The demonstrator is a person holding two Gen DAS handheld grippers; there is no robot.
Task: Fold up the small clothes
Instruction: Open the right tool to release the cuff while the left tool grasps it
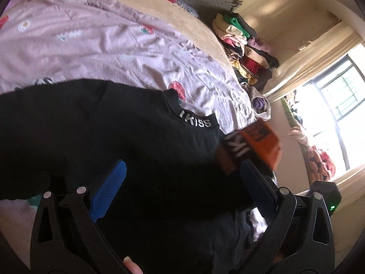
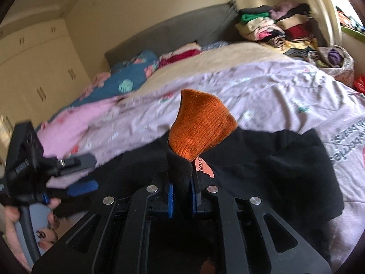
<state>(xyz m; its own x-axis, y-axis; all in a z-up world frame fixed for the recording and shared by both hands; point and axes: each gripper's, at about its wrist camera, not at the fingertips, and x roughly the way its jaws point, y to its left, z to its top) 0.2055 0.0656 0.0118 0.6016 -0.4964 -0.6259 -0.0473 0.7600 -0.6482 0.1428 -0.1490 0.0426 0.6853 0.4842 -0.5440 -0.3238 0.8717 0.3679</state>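
A black garment (image 1: 127, 141) with "IKISS" in white on its collar (image 1: 196, 121) lies spread on the pink flowered bedsheet (image 1: 91, 45). My left gripper (image 1: 182, 182) hovers over it, open, with only cloth below its blue pads (image 1: 109, 191). One black part with an orange ribbed end (image 2: 200, 125) is lifted off the bed. My right gripper (image 2: 181, 182) is shut on the black fabric (image 2: 180, 171) just below that orange end; a lettered orange patch (image 2: 204, 164) shows beside it. In the left wrist view the orange part (image 1: 255, 141) is blurred. The left gripper (image 2: 84, 173) appears at the left, held by a hand (image 2: 11, 214).
A stack of folded clothes (image 2: 273, 27) sits at the far corner of the bed, with a bag of clothes (image 2: 335, 59) beside it. A blue flowered blanket (image 2: 127, 80) and grey headboard (image 2: 171, 34) lie at the back. Wardrobe doors (image 2: 34, 80) stand left; a bright window (image 1: 330, 114) is at the right.
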